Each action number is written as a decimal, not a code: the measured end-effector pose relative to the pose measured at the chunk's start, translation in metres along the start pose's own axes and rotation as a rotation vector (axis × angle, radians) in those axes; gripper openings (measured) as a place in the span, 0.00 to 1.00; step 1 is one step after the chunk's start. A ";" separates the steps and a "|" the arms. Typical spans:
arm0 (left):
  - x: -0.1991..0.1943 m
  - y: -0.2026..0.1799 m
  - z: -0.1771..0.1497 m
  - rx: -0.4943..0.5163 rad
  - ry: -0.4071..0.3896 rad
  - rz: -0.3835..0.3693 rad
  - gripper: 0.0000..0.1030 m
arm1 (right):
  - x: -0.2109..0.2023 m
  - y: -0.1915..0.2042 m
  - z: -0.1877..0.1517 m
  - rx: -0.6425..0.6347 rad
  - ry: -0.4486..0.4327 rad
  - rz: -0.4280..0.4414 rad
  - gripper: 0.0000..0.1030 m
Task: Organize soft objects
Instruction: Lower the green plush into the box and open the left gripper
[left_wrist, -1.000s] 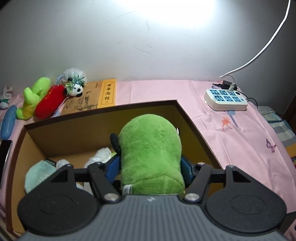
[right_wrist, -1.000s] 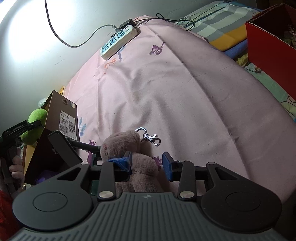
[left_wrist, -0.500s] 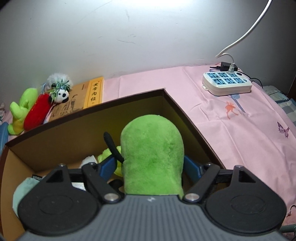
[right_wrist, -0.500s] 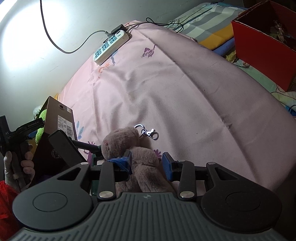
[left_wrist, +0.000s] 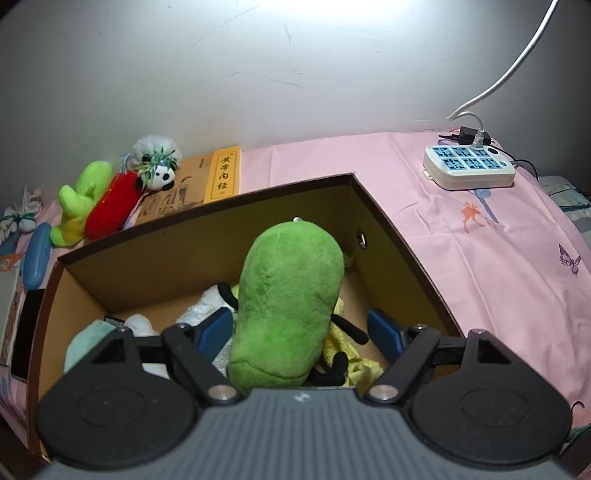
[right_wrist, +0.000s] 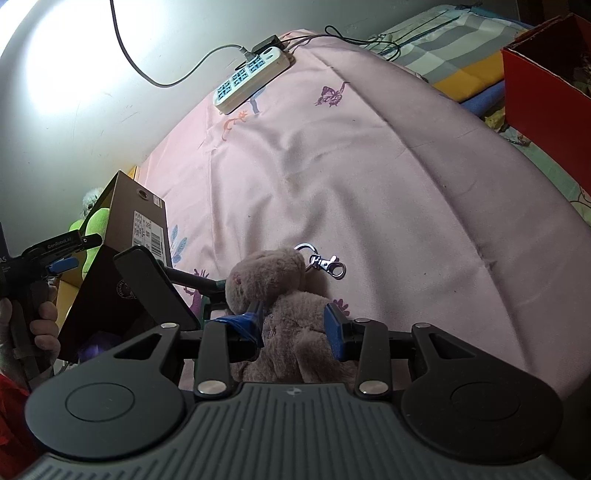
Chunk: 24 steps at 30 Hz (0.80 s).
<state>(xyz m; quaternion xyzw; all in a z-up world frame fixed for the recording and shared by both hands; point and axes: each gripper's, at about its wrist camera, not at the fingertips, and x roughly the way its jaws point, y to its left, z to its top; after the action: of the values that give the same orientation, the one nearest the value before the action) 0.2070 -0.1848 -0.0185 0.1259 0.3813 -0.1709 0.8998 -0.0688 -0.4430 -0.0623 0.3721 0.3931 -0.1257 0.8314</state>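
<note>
My left hand-held gripper has just been opening; one green plush toy stands loose between its spread jaws inside one cardboard box. My right hand-held gripper clamps one brown plush bear on the pink bed sheet.

Two down-tilted wrist views, shared box
</note>
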 end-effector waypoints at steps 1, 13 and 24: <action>-0.004 0.000 -0.001 -0.003 -0.001 0.007 0.78 | 0.000 0.001 0.001 -0.009 0.003 0.005 0.19; -0.051 0.007 -0.020 -0.043 -0.012 0.074 0.79 | -0.002 0.016 0.009 -0.119 0.023 0.058 0.19; -0.084 0.006 -0.048 -0.085 -0.004 0.142 0.97 | 0.002 0.023 0.007 -0.178 0.062 0.102 0.19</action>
<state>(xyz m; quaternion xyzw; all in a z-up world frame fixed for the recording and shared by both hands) 0.1234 -0.1443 0.0108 0.1138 0.3766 -0.0906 0.9149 -0.0522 -0.4315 -0.0488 0.3199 0.4088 -0.0359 0.8540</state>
